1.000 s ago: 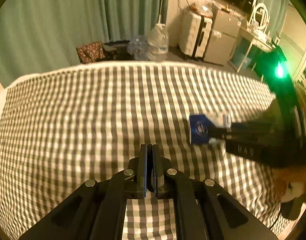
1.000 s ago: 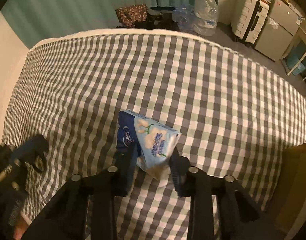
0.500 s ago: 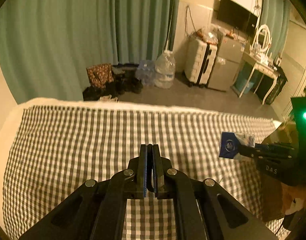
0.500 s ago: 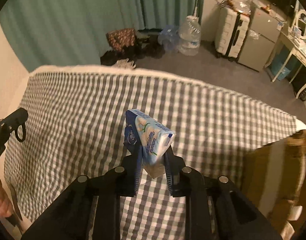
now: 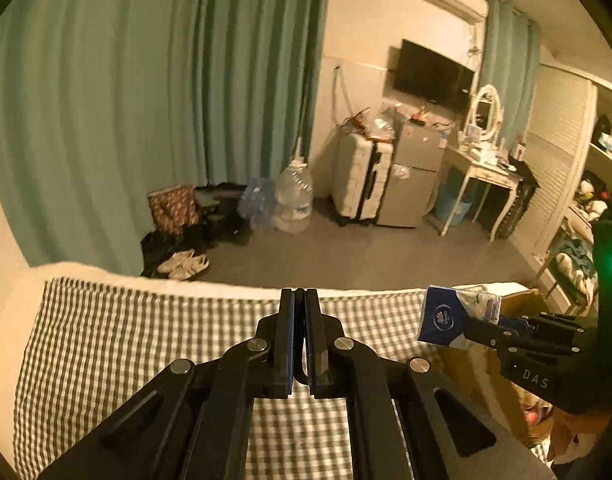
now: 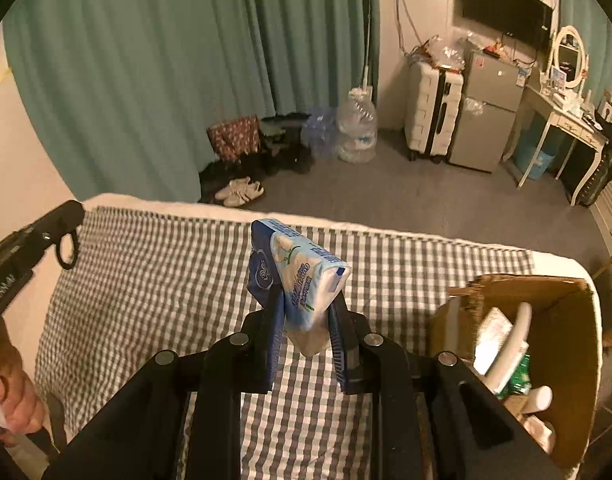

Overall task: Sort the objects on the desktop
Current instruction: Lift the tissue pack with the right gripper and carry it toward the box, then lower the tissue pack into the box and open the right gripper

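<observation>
Cardboard box (image 6: 565, 344) holds bottles, packets, white tube.

The right gripper (image 6: 306, 312) clamps a soft blue-and-white tissue pack (image 6: 302, 276) above the grey-and-white checked bedcover (image 6: 154, 280). An open brown cardboard box (image 6: 561, 344) holding assorted items stands to its right.

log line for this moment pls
right gripper: shut on tissue pack, lifted | left gripper: shut, empty | cardboard box: right, part-filled

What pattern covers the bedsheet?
The bedsheet has a grey-and-white check, clearest in the right wrist view.
</observation>
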Motion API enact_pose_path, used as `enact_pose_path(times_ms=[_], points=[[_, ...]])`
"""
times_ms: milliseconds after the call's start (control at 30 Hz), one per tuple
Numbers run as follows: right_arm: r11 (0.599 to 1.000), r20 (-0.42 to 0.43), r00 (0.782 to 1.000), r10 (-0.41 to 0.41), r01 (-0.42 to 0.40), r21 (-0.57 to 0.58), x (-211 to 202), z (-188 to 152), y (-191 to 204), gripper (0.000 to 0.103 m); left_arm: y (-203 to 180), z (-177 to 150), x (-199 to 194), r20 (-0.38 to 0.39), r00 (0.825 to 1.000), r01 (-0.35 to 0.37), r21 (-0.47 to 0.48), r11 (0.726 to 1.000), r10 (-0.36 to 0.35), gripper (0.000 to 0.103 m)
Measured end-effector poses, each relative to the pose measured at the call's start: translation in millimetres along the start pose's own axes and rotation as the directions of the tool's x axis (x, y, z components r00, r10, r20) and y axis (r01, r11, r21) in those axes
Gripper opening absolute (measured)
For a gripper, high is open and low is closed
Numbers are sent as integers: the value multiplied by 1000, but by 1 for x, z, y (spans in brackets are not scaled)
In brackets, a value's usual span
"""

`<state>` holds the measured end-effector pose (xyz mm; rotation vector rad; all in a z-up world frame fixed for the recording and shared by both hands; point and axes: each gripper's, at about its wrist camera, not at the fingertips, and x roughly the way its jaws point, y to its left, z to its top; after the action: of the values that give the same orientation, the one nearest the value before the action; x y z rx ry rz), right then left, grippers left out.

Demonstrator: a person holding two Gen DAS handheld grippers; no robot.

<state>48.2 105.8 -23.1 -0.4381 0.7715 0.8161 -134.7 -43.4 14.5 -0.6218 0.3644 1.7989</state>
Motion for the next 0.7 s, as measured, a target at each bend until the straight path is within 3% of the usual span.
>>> enact_pose_path(times_ms=[333,700], points=[[993,36,992,-117,116,31,-68,-11,-57,21,-95,17,-17,27,993,109,94,990,-112,4],[965,60,969,-240,231,126,-119,-21,-129,22,-210,30,-15,18,977,205,172,964,-212,4]])
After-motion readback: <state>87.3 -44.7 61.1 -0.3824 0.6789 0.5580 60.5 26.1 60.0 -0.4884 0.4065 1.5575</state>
